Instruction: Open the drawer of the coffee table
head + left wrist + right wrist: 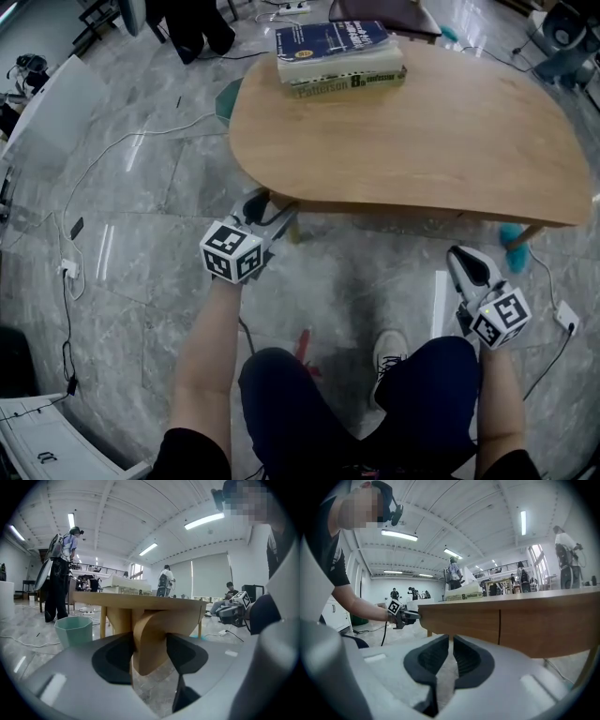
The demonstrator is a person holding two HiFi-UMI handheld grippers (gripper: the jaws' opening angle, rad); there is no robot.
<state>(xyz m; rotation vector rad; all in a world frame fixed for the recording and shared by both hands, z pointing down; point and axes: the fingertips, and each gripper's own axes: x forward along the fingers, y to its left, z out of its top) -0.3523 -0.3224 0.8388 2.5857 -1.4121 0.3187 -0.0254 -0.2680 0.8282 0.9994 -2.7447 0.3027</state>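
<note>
The wooden coffee table fills the upper right of the head view. My left gripper reaches under its near left corner. In the left gripper view, that gripper stands wide with the rounded wooden end of the drawer front filling the gap, and both pads look pressed against it. My right gripper hangs just short of the table's front edge, apart from it. Its jaws are nearly together with nothing between them. The flat drawer front with a vertical seam lies straight ahead of it.
Two stacked books lie at the table's far edge. A teal bin stands on the marble floor left of the table. Cables and a power strip run along the floor at left. My feet are near the table front. People stand farther off.
</note>
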